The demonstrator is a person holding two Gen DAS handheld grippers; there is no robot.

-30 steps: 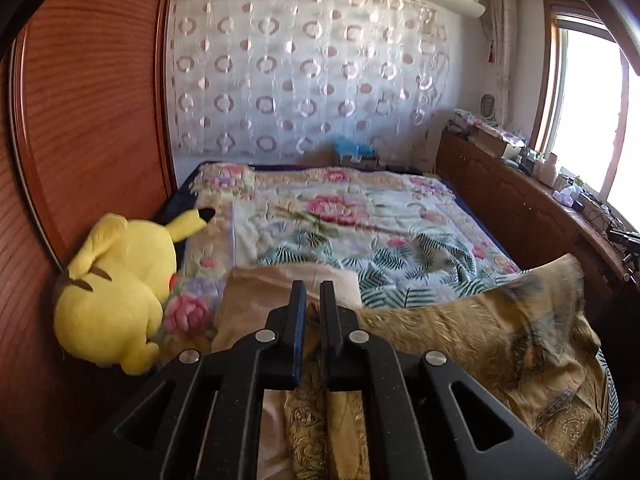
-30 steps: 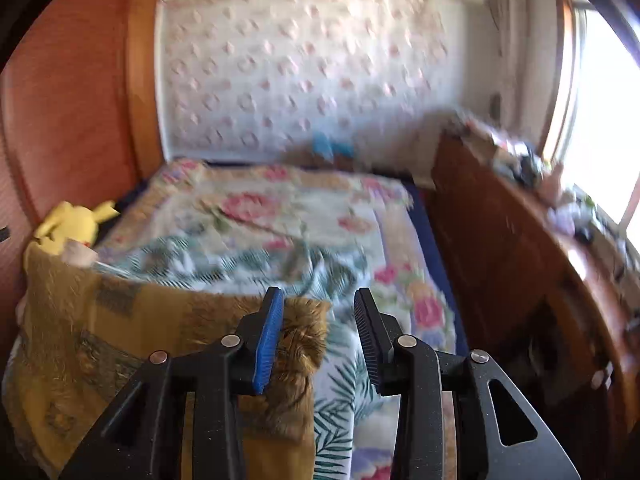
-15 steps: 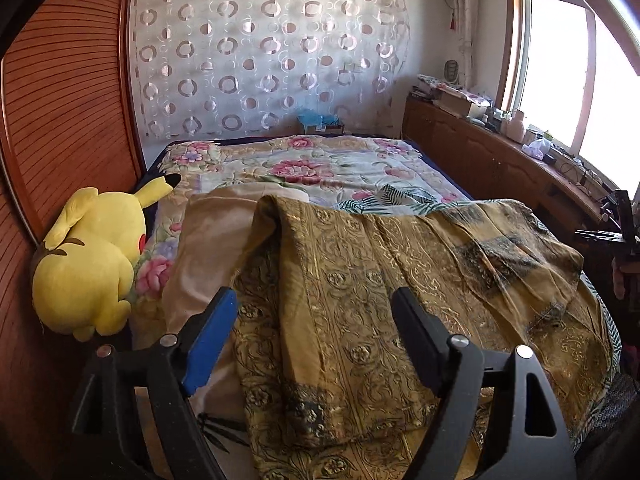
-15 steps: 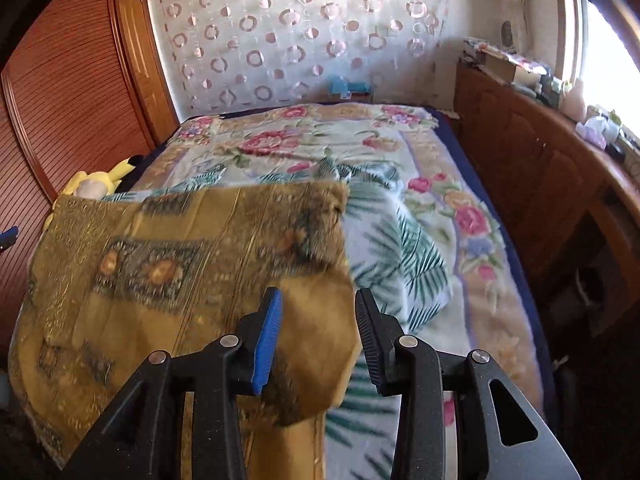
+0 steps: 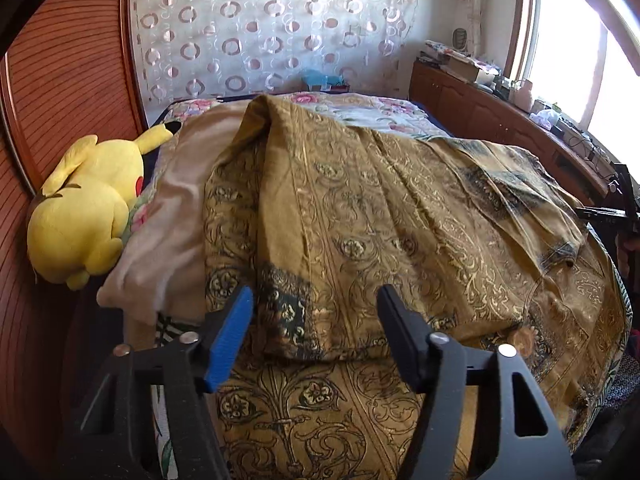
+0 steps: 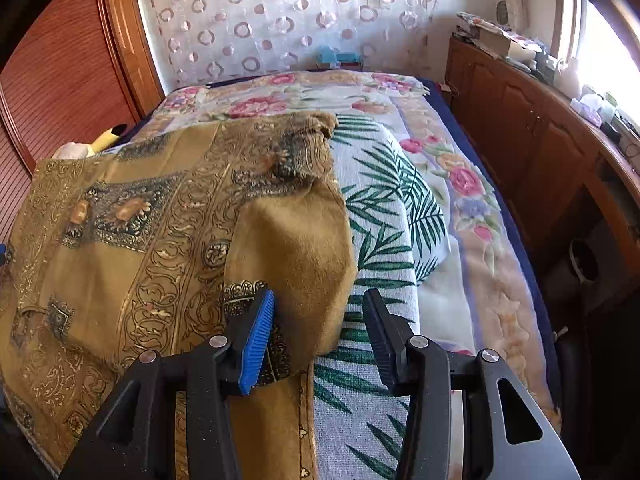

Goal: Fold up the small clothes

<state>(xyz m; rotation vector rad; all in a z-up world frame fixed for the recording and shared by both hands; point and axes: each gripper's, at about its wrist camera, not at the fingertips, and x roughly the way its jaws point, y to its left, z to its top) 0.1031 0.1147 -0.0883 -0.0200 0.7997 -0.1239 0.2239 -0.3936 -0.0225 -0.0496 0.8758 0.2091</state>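
Observation:
A gold patterned cloth point(image 5: 380, 208) lies spread over the bed, its near part folded back on itself. My left gripper point(image 5: 314, 294) hovers over that folded edge; its jaws are closing, the pads are clear of the fabric and hold nothing. In the right wrist view the same cloth point(image 6: 120, 220) covers the bed's left side. One turned-over corner point(image 6: 296, 248) droops between the jaws of my right gripper point(image 6: 319, 298). Those jaws are opening: the corner rests against the blue pad point(image 6: 256, 340), and the other pad stands apart.
A beige garment point(image 5: 180, 200) lies under the gold cloth's left edge, beside a yellow plush toy point(image 5: 88, 208). The floral blanket point(image 6: 400, 220) shows bare on the right. A wooden cabinet point(image 6: 540, 132) runs along the bed's right side and a wooden wardrobe point(image 5: 68, 60) along its left.
The left gripper let go of the gold cloth, which dropped flat onto the bed, and its jaws then narrowed a little. The right gripper sank and its jaws widened around the drooping corner.

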